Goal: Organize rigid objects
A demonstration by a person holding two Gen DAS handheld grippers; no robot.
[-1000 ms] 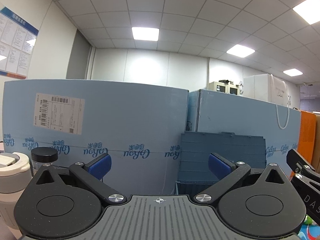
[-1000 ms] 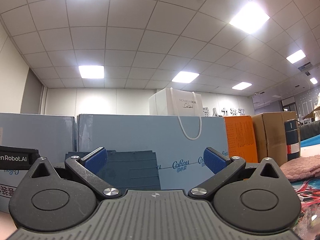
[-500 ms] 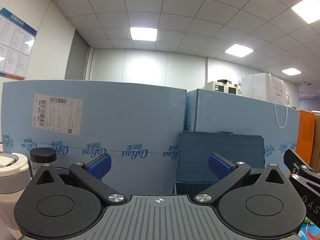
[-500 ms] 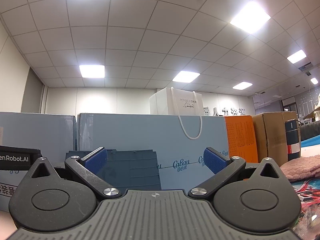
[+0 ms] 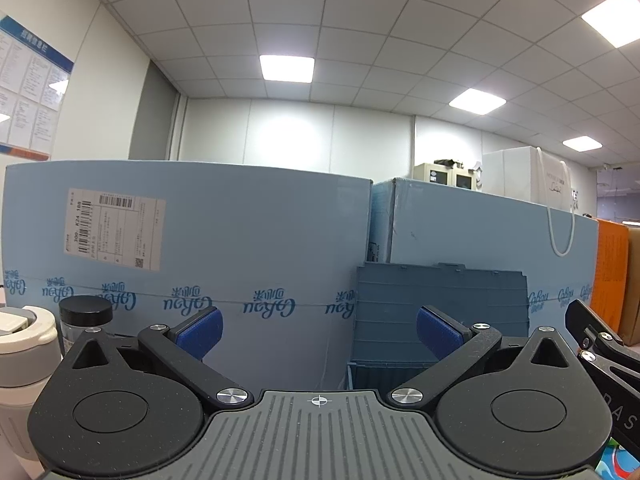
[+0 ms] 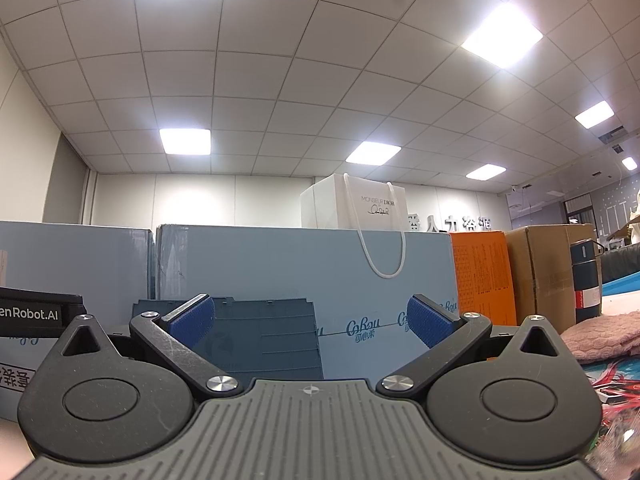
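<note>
hovering with both claws spread wide and empty: left gripper (image 5: 318, 330), right gripper (image 6: 310, 320). dark blue crate (image 5: 438, 316) sits centre-right against light blue boxes (image 5: 240, 248). black-capped jar (image 5: 82, 322) and white bottle (image 5: 20, 364) at lower left look stiff, smooth, maybe slippery; grab jar below cap.

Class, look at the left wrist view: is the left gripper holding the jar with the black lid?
No. The left gripper is open with nothing between its fingers, and the jar with the black lid stands apart at the far left.
</note>
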